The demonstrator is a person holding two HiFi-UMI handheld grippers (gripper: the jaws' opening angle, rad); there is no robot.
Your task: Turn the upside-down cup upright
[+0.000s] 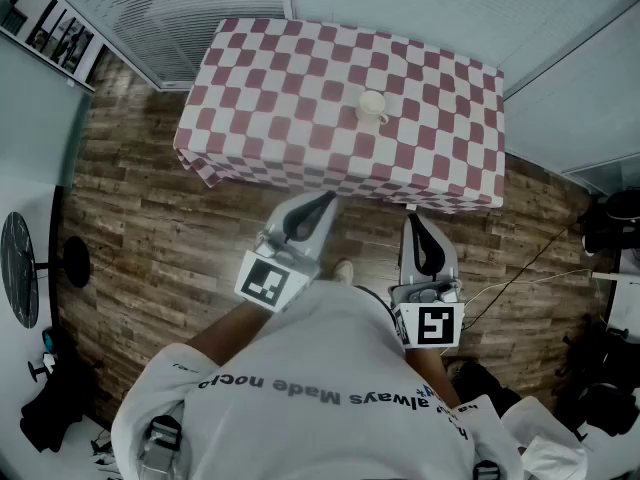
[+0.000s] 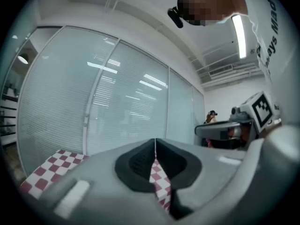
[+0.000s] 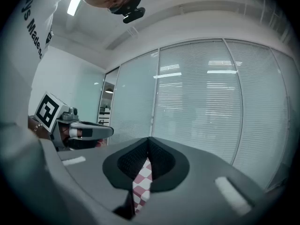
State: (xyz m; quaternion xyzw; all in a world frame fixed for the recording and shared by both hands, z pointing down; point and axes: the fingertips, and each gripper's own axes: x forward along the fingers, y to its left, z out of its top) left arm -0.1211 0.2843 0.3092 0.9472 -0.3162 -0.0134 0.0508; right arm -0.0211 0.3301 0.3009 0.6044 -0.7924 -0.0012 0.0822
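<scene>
The cup [image 1: 372,106] stood on the checked bench [image 1: 250,78], ahead of and well apart from the fingers [image 2: 136,161] of the left gripper [image 1: 322,201] and right gripper [image 1: 414,220], which were pressed together on nothing, neither plainly nearer.

Shut, empty left hand-held gripper [image 2: 155,143] over checkered tablecloth [image 2: 44,172], glass wall [image 2: 117,102] beyond

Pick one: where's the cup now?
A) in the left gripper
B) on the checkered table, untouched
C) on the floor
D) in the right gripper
B: the cup sits on the table, with the left gripper and right gripper both shut, empty, back over the floor.
</scene>
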